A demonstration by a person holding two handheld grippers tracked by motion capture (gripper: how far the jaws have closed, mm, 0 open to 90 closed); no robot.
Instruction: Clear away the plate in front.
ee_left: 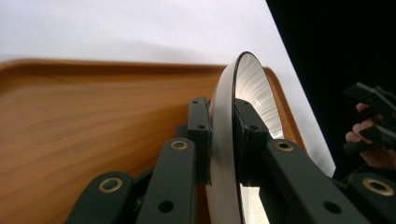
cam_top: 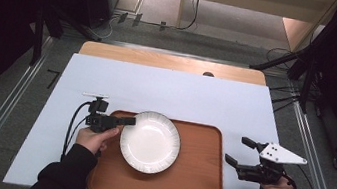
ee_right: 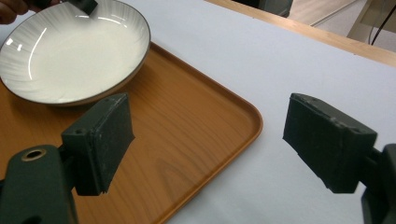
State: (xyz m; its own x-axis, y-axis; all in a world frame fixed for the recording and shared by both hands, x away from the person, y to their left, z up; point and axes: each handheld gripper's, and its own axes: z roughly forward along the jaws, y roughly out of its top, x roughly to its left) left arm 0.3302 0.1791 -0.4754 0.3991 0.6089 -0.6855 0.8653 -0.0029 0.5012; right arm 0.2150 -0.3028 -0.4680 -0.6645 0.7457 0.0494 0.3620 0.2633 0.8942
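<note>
Fingers (ee_left: pixel 201 140) of left gripper (cam_top: pixel 127 120) clamped on plate (cam_top: pixel 150 142) rim, right gripper (cam_top: pixel 241 152) fingers apart, beside tray (cam_top: pixel 194 179)

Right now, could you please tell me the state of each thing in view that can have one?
Left tool: shut on the plate's rim.
Right tool: open, holding nothing, beside the tray.
Plate: empty, upright, over the tray, gripped at its left edge.
Tray: flat on the table, bare apart from the plate.
</note>
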